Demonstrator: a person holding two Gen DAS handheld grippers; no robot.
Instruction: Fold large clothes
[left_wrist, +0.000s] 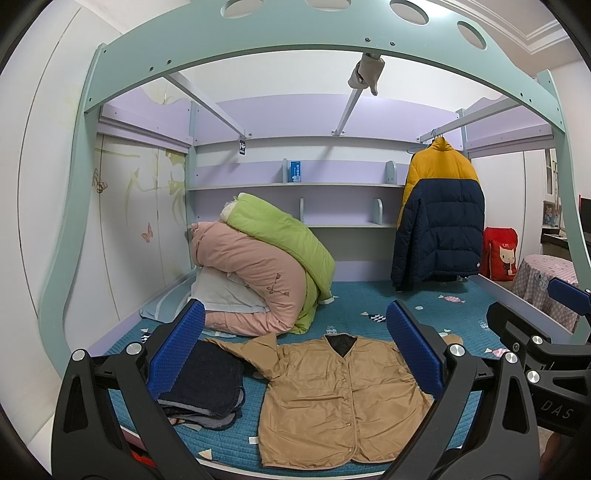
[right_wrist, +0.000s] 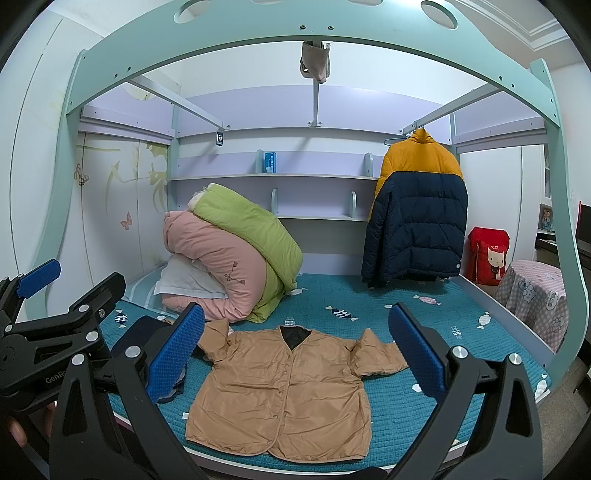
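- Left wrist view: closest to the camera, the left gripper has its two blue fingers wide apart with nothing between them, held above the near edge of the bed.
- Beyond it the tan jacket lies flat on the bed, front up, buttoned and with its sleeves out, probably spread this way so it can be folded evenly.
- Just left of the jacket sits a dark folded pile, which looks like clothes already folded and set aside.
- At the right edge part of the right gripper shows, holding nothing.
- Right wrist view: the right gripper is also spread apart and empty, aimed at the jacket, so I judge that folding is not yet begun.
- Rolled quilts are pushed to the back left, and a puffer coat hangs at the back right, which leaves the front of the bed free for the work.
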